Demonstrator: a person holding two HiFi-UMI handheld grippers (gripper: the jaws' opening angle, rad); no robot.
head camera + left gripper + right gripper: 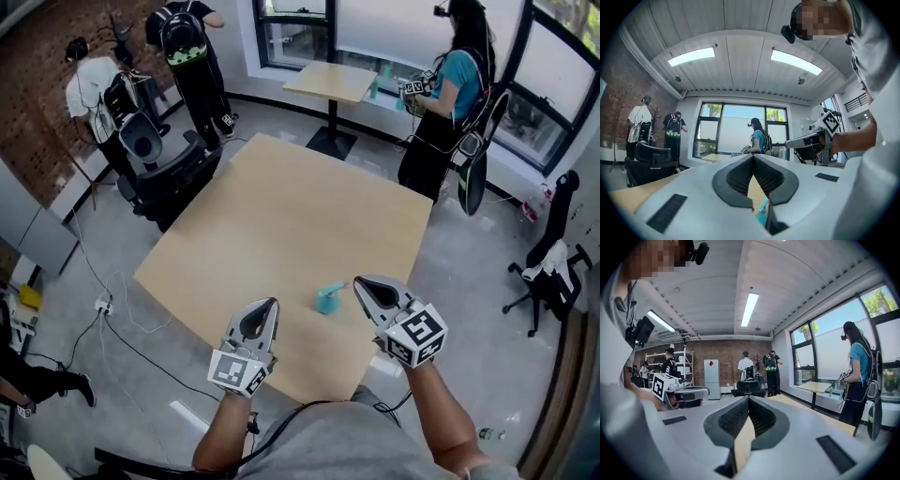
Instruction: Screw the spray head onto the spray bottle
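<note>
A small teal spray bottle (pixel 328 298) stands on the light wooden table (pixel 281 225), near its front edge. It is too small to tell how its head sits. My left gripper (pixel 271 304) is held up in front of me, left of the bottle and apart from it, jaws shut with nothing between them. My right gripper (pixel 358 282) is raised right of the bottle, also shut and empty. In the left gripper view the shut gripper (pixel 752 157) points level, and a sliver of the teal bottle (pixel 762 212) shows below it. The right gripper view shows its shut gripper (pixel 748 399) over the tabletop.
Several people stand around the room, one by a small table (pixel 330 81) at the windows. Black office chairs (pixel 169 169) crowd the big table's far left corner; another chair (pixel 553 267) stands at the right. Cables (pixel 112 305) lie on the floor at the left.
</note>
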